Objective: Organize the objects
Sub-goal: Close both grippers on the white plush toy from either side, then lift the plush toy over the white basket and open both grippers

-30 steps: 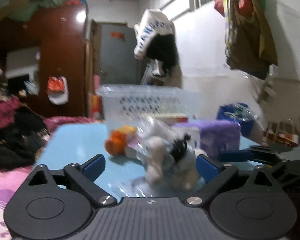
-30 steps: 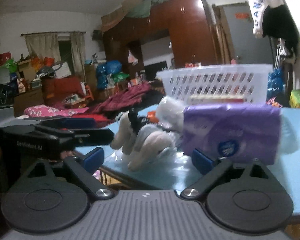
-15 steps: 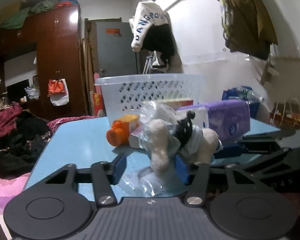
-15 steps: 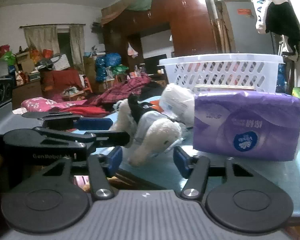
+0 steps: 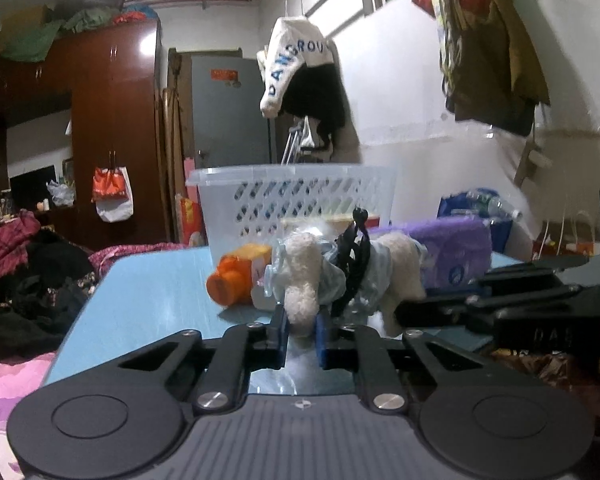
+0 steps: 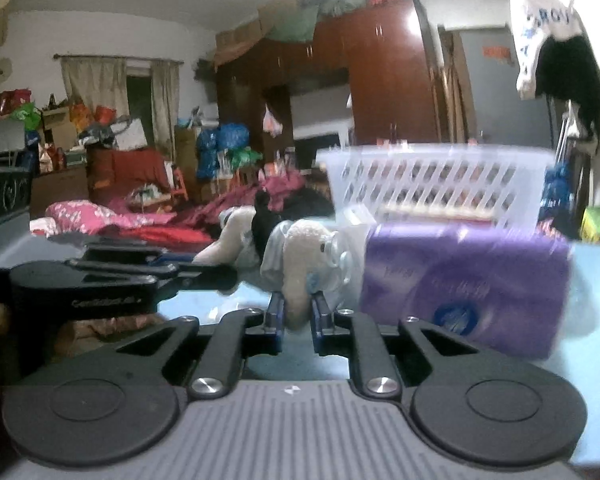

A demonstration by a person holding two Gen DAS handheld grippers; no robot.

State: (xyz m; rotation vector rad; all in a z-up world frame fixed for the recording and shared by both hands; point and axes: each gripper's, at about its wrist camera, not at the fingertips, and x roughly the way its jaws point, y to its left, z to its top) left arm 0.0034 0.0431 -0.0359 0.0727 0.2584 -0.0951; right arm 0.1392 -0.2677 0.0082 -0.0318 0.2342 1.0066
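Plush toy [image 5: 332,276] on blue table [image 5: 152,292], left gripper [image 5: 302,334] pinching one cream leg, right gripper [image 6: 296,316] pinching another, purple tissue pack [image 6: 464,284] blurred, white basket [image 5: 300,200] behind, its contents hard to make out.

"DANGROU" on hanging white garment [image 5: 296,68]
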